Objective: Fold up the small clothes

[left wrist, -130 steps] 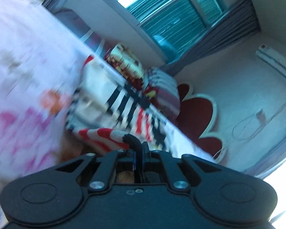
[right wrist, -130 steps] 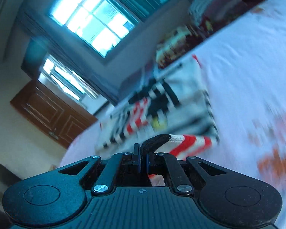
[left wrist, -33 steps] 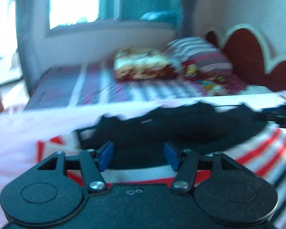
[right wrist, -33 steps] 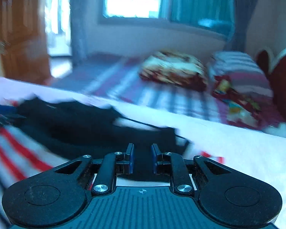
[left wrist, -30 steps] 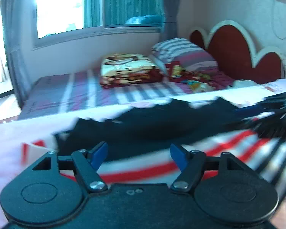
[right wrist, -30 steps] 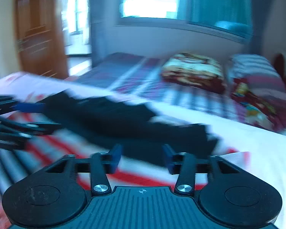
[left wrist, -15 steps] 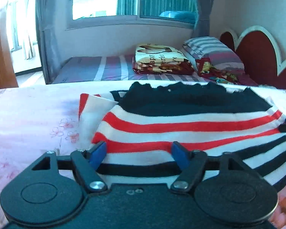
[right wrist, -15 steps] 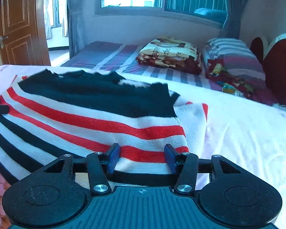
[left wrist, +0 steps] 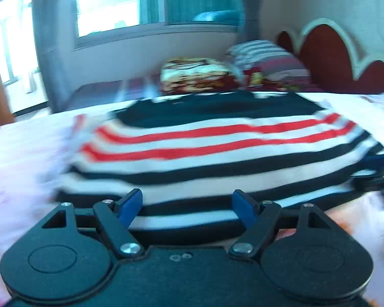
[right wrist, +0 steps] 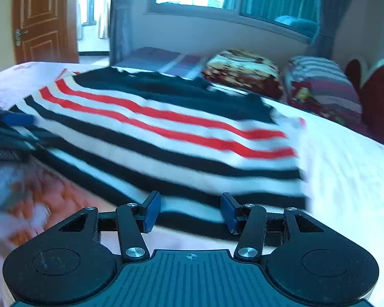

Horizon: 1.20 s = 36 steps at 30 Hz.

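While the striped sweater (left wrist: 217,151) lay flat on the floral bed sheet (right wrist: 345,168), the left gripper (left wrist: 187,206) was opening, fingers (left wrist: 130,204) apart and gripping nothing; the right gripper (right wrist: 190,211) stood parted, empty, near the hem. No writing was legible.

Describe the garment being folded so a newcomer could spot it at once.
On the near bed with the pale floral sheet, a knit sweater lies flat. Unlike the folded blanket and striped pillow behind, it has black, white and red stripes.
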Tool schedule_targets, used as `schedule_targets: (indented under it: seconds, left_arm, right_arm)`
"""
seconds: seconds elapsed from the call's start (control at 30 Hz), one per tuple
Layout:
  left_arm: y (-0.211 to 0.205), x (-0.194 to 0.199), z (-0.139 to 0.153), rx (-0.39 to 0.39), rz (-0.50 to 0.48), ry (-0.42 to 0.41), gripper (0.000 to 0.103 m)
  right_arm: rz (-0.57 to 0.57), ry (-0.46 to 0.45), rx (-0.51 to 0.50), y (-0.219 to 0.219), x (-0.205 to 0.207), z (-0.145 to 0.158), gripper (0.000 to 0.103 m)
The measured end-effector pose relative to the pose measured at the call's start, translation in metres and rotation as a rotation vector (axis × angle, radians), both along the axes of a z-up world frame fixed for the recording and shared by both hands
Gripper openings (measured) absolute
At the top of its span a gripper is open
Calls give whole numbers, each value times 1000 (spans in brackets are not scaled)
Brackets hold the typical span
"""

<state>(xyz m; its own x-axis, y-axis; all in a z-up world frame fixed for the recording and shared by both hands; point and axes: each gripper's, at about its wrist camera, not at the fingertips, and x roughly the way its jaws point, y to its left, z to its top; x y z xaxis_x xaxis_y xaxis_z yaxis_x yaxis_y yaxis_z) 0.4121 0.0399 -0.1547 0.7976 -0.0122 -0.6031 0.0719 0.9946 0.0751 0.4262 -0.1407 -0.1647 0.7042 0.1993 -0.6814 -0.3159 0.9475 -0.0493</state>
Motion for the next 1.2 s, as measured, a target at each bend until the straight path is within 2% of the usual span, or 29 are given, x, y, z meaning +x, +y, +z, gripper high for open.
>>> schedule_targets:
  seconds: [0.03, 0.13, 0.23, 0.3, 0.33, 0.4, 0.43, 0.5, 0.63, 0.67, 0.7, 0.73, 0.77, 0.83, 0.9, 0.97, 1.0, 1.17, 1.2]
  left_arm:
    - [11, -6, 1, 4, 16, 5, 78]
    - [33, -14, 8, -28, 39, -1, 75]
    - [39, -14, 8, -24, 52, 1, 75]
    - [40, -14, 5, -44, 65, 7, 75]
    - [39, -14, 4, -40, 68, 7, 76]
    - [38, -14, 4, -38, 73, 11, 76]
    - [39, -14, 4, -40, 78, 15, 77]
    - [40, -13, 3, -36, 79, 25, 77]
    - [43, -12, 2, -48, 70, 37, 76]
    - [42, -13, 8, -29, 74, 38, 70]
    - [38, -20, 16, 2, 74, 8, 71]
    - [37, -24, 19, 34, 74, -17, 77]
    - [37, -24, 18, 57, 78, -8, 77]
    - [43, -18, 5, 32, 86, 55, 80]
    - [52, -15, -1, -19, 102, 58, 85]
    - [63, -12, -2, -94, 126, 80, 88]
    - [65, -11, -2, -105, 128, 83, 88]
    - [70, -9, -1, -93, 132, 90, 88]
    - [70, -11, 2, -86, 136, 88, 87]
  right_arm:
    - [-12, 3, 8, -10, -4, 4, 50]
    - [-114, -70, 67, -44, -17, 24, 50]
    - [-210, -7, 135, -72, -3, 20, 50]
    - [-218, 44, 183, -80, 5, 12, 50]
    - [-219, 66, 205, -82, 6, 9, 34]
    - [-216, 95, 213, -84, 4, 6, 13]
    - [-220, 89, 189, -84, 1, 6, 10]
    - [-233, 89, 191, -91, -7, 4, 9]
    - [-225, 77, 121, -87, -8, 5, 10]
    - [-247, 57, 113, -87, -10, 12, 10]
    - [-262, 7, 115, -86, -16, 20, 10]
    - [-244, -37, 121, -83, -22, 28, 10]
    - [-218, -59, 124, -79, -25, 32, 10]
    - [-173, -44, 122, -70, -24, 27, 10]
    - [-175, 38, 62, -60, -9, 7, 10]
    - [-178, 16, 68, -60, -11, 0, 12]
    - [-185, 19, 75, -60, -12, 2, 12]
    - [-202, 7, 120, -66, -19, 12, 14]
    - [-202, -11, 136, -67, -20, 17, 20]
